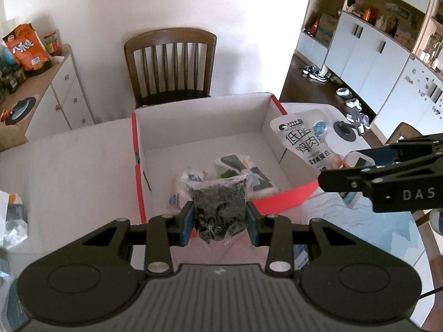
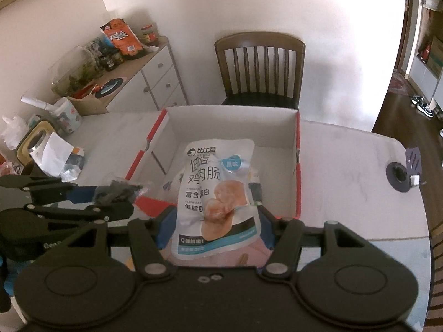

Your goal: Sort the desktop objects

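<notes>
Left wrist view: left gripper (image 1: 219, 222) clamped narrow on a clear bag (image 1: 220, 207) of dark dried bits, held over the near red edge of the open box (image 1: 199, 121). A few packets (image 1: 243, 171) already lie on the box floor. Right gripper (image 1: 357, 178) enters from the right, carrying the white pouch (image 1: 304, 141) beside the box's right wall.

Right wrist view: right gripper (image 2: 214, 228) holds the pouch (image 2: 218, 191) at mid width, pads pinching its lower sides; the pouch hangs above the box (image 2: 229, 121) interior. Left gripper (image 2: 83, 196) with the bag (image 2: 119, 192) sits at the box's near-left corner.

Judgement: both loads look ready to drop in. Carry each fully past the rim, lower, then let go, one after the other, so the bags don't catch the wall.
</notes>
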A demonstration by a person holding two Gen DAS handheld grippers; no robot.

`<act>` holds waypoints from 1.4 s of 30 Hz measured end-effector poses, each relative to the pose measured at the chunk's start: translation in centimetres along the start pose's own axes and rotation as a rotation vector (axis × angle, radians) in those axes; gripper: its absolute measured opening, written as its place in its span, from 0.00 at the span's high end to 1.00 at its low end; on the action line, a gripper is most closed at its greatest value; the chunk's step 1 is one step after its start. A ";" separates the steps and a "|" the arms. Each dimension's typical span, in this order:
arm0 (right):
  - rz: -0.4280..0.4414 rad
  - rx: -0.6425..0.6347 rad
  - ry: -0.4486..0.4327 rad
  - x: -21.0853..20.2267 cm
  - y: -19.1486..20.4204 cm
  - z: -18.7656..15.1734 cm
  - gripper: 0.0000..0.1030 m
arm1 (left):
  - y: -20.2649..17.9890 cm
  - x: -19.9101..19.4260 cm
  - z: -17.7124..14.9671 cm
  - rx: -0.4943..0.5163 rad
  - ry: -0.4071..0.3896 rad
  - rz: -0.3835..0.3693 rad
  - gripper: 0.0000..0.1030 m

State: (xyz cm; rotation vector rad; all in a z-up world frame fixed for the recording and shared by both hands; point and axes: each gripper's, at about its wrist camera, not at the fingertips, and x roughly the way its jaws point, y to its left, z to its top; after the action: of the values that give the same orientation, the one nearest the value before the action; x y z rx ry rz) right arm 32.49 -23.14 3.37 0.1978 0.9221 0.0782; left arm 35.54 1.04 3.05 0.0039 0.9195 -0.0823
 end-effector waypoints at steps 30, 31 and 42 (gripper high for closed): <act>-0.052 0.015 0.050 9.7 -3.1 5.3 0.41 | 1.6 9.9 4.8 0.026 0.108 0.036 0.64; -0.049 0.017 0.055 10.1 -3.2 5.4 0.41 | 1.7 10.2 4.9 0.023 0.112 0.035 0.64; -0.078 0.029 0.100 14.0 -3.6 5.6 0.41 | 2.0 13.8 5.2 0.025 0.167 0.046 0.64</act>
State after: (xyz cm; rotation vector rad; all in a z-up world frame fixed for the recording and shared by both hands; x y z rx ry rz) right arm 45.29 -25.29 -5.03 0.1857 1.0305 0.0026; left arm 48.12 1.92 -4.78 0.0560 1.0849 -0.0518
